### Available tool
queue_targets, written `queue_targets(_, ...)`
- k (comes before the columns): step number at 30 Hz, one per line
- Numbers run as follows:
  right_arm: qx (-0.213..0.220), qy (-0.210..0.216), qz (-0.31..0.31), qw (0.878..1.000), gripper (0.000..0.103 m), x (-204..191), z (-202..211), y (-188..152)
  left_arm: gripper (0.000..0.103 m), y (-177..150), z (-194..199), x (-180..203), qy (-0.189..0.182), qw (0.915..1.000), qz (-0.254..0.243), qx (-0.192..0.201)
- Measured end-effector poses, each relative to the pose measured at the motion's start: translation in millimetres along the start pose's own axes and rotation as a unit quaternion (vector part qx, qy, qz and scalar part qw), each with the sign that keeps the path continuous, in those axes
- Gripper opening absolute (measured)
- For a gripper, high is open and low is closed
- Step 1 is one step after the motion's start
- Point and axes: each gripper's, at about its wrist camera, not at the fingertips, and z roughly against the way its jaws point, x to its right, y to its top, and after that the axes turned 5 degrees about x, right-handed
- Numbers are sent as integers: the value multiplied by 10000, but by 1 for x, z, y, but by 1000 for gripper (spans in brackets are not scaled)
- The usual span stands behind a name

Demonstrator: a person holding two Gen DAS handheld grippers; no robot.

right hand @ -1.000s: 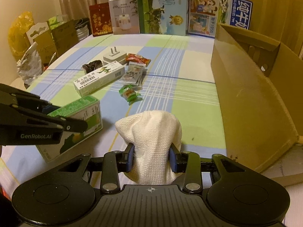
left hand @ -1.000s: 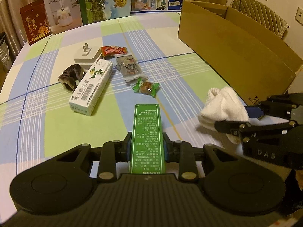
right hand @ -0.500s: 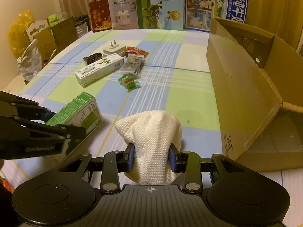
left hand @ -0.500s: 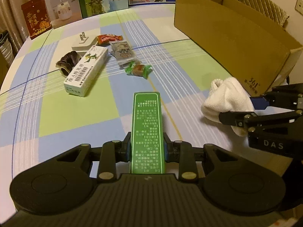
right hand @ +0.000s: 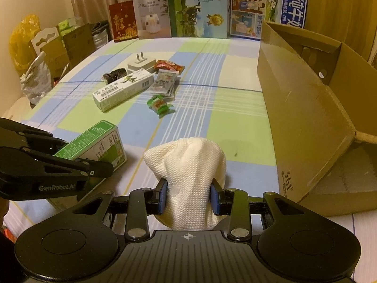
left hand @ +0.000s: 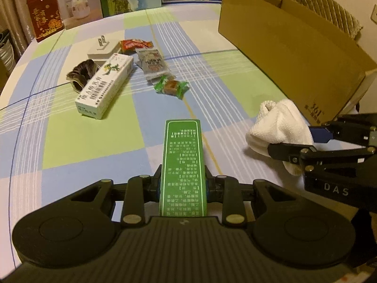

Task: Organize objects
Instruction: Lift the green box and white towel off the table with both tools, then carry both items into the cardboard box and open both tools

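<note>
Since a second ago we have lifted both loads higher above the counter. Our left hand-held gripper clamps the green box; our right hand-held gripper pinches the white cloth, beside the cardboard box, probably their destination.

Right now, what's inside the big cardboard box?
Only bare brown inner walls and a flap show inside the cardboard box. Its near wall hides the bottom, so whether anything lies in there cannot be told.
</note>
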Motion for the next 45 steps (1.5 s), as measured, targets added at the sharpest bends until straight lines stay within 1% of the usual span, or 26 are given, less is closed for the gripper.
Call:
queue_targets(6, 231, 50, -88, 9997, 33, 1, 20, 12, 25, 14, 24, 3, 14, 9997, 145, 198)
queue_targets(10, 506, 103, -136, 9986, 33, 4, 44, 28, 25, 33, 41, 14, -19, 9992, 126, 377)
queue_targets(12, 672, 63, -178, 9976, 33, 9, 57, 39, 25, 46, 50, 23, -83, 9987, 91, 492)
queue_targets(16, 1006, -157, -285, 9944, 33, 31, 87, 63, 25, 78, 64, 48, -231, 9969, -29, 750)
queue_targets(19, 1159, -443, -336, 9917, 33, 57, 106, 77, 25, 103, 69, 71, -437, 9948, -133, 906)
queue_targets(25, 1208, -1016, -590, 9857, 33, 120, 123, 86, 25, 139, 58, 122, -810, 9902, -377, 1073)
queue_targets(29, 1150, -1222, -718, 9832, 33, 155, 126, 85, 25, 158, 41, 153, -1034, 9873, -543, 1076)
queue_targets(35, 1020, -1314, -889, 9821, 33, 187, 119, 80, 25, 174, 13, 184, -1220, 9854, -678, 979)
queue_targets(40, 936, -1295, -1067, 9814, 33, 205, 109, 76, 25, 180, -5, 197, -1267, 9848, -760, 915)
queue_targets(45, 886, -1274, -1231, 9802, 33, 217, 98, 73, 25, 187, -19, 202, -1383, 9834, -687, 951)
